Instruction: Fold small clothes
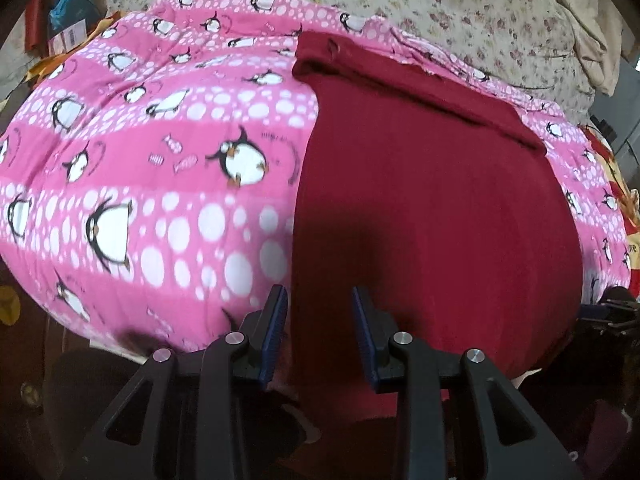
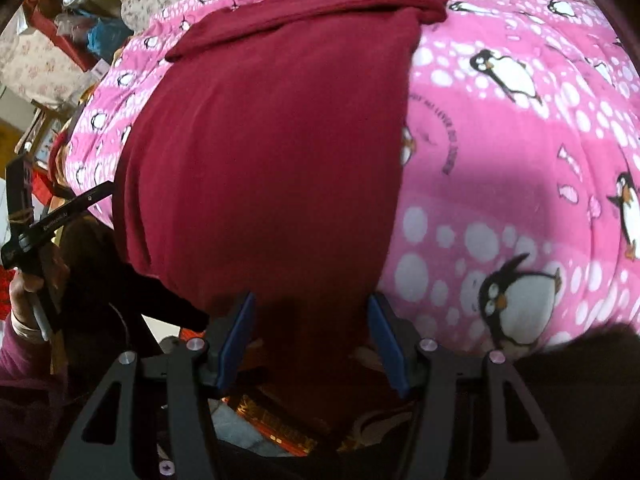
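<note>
**Left wrist view: maroon garment spread long on the penguin blanket**

Left wrist view showed, at the left, a pink fleece blanket printed with penguins and white dots (image 1: pixel 160 168), draped over a bed. To its right lay the dark maroon knit garment (image 1: pixel 432 208), spread flat in one long panel that ran from the near edge of the bed away toward the far side. Its left edge was straight. Across its far end, a narrower band of the same cloth lay folded over at a slant. The fabric looked smooth, with few wrinkles. Beyond the blanket, a cream quilt with small rose flowers (image 1: pixel 440 12) covered the rest of the bed. The left gripper (image 1: pixel 320 332) hung above the garment's near left edge, its blue-padded fingers (image 1: pixel 276 332) a little apart, with nothing clamped between them.

In the right wrist view, a hand in a purple sleeve (image 2: pixel 24 280) held the other tool at the far left. The maroon garment (image 2: pixel 272 152) filled the middle, its near hem falling over the bed's edge, and the penguin blanket (image 2: pixel 520 160) lay to the right. The right gripper (image 2: pixel 312 336) stood with its fingers wide apart over that hem; whether they touched the cloth could not be told.
</note>
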`<action>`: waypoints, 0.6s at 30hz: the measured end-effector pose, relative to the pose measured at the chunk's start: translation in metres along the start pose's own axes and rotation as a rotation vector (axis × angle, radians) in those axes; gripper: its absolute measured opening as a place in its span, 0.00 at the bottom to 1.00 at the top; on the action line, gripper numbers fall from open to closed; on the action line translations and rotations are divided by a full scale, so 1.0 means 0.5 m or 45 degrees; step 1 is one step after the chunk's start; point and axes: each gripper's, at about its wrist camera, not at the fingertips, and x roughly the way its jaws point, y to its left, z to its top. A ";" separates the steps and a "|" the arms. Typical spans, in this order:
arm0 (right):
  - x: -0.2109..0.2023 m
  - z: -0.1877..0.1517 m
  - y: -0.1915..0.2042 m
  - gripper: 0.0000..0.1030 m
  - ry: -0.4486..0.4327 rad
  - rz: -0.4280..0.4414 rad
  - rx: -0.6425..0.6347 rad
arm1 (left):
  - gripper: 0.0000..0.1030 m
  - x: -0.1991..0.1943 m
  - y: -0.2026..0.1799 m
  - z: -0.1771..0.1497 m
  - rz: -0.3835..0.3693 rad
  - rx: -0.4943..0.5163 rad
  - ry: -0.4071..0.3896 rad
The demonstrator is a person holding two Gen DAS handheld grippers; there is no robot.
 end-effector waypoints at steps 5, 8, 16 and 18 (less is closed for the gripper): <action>0.001 0.002 -0.001 0.62 0.001 0.014 0.013 | 0.12 0.003 0.008 -0.006 0.005 -0.022 0.009; -0.001 -0.004 0.002 0.62 0.006 0.003 -0.007 | 0.12 0.006 0.013 -0.006 0.005 -0.037 0.021; 0.021 -0.010 0.007 0.63 0.111 0.001 -0.032 | 0.12 0.027 0.030 -0.027 0.011 -0.035 0.120; 0.030 -0.011 0.007 0.63 0.119 0.004 -0.027 | 0.12 0.036 0.029 -0.032 0.008 -0.023 0.150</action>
